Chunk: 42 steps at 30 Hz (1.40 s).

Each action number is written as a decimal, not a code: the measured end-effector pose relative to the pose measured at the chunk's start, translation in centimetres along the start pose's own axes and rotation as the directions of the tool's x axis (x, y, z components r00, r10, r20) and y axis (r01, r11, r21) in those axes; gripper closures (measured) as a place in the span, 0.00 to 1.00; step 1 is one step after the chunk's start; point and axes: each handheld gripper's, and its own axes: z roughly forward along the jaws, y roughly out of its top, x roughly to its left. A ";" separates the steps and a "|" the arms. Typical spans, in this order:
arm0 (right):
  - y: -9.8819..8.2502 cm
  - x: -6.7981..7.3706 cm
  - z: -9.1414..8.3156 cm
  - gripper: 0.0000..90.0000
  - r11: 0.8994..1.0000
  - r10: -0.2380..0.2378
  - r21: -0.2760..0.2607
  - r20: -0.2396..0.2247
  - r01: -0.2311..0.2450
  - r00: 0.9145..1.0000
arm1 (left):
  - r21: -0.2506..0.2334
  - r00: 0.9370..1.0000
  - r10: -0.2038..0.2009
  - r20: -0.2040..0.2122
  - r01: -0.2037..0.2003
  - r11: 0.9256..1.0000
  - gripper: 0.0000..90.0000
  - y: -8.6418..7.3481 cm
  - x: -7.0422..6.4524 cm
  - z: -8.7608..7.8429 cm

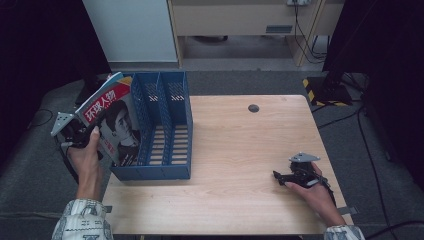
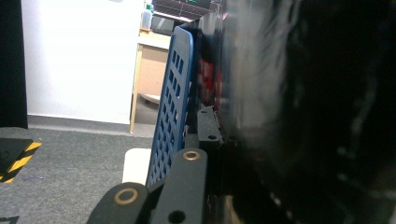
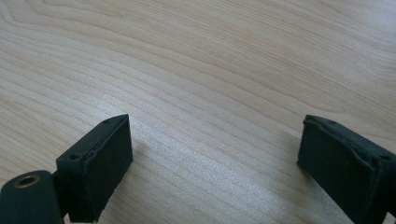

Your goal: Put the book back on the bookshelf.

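Leftward, left tongs [image 1: 80,134] clamped on tilted magazine [image 1: 114,117] beside blue file rack [image 1: 165,127]; right tongs [image 1: 282,176] apart, low over table [image 1: 240,150].

Your high view looks forward and down over the whole table [image 1: 240,150], your right tool's camera skims that tabletop closely, and your left tool's camera hugs the blue file rack [image 2: 170,107] at the table's left.

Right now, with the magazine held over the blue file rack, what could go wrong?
1. The magazine tilts at the outer left wall of the blue file rack; lowered as is, it may catch that wall or slide down outside it.
2. The left gripper pinches one edge only, so the magazine could sag or slip.
3. The right gripper rests open, far off, not steadying the rack.
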 end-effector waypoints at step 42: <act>0.0 0.0 0.0 0.11 1.000 -0.003 -0.001 0.000 0.003 1.000 | 0.044 0.997 -0.027 -0.078 0.030 0.999 0.94 -2.1 0.1 0.2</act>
